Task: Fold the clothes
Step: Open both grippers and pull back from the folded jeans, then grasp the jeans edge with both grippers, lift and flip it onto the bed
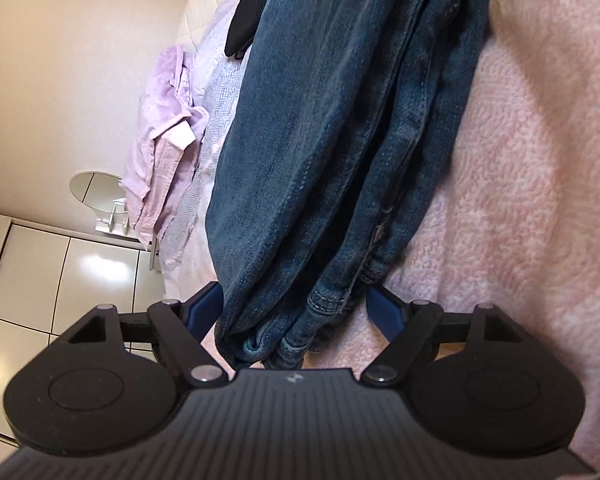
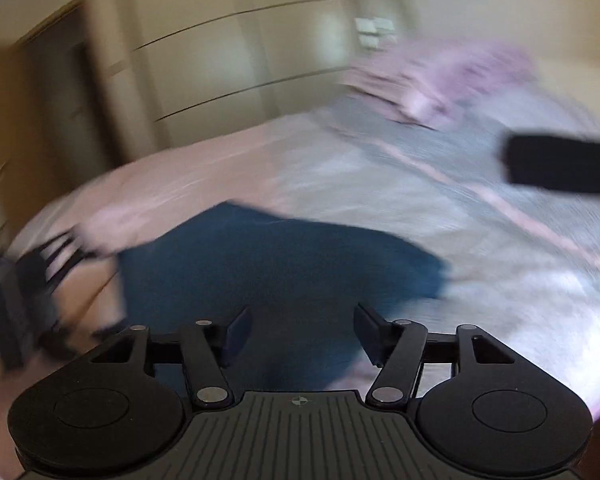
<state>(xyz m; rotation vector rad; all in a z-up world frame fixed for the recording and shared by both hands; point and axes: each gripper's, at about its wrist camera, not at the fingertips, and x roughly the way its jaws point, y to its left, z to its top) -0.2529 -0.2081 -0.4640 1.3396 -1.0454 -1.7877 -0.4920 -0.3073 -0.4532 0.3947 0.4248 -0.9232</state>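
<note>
No words, numbers or brand names can be read anywhere — not on the jeans, not on the pink blanket, not on the wardrobe doors. The only sign is a tiny round cross mark on the top edge of the right gripper body. The left gripper has a small pale mark in the same spot, too small to make out. The right wrist view is very blurry — any small print there could not be read.
</note>
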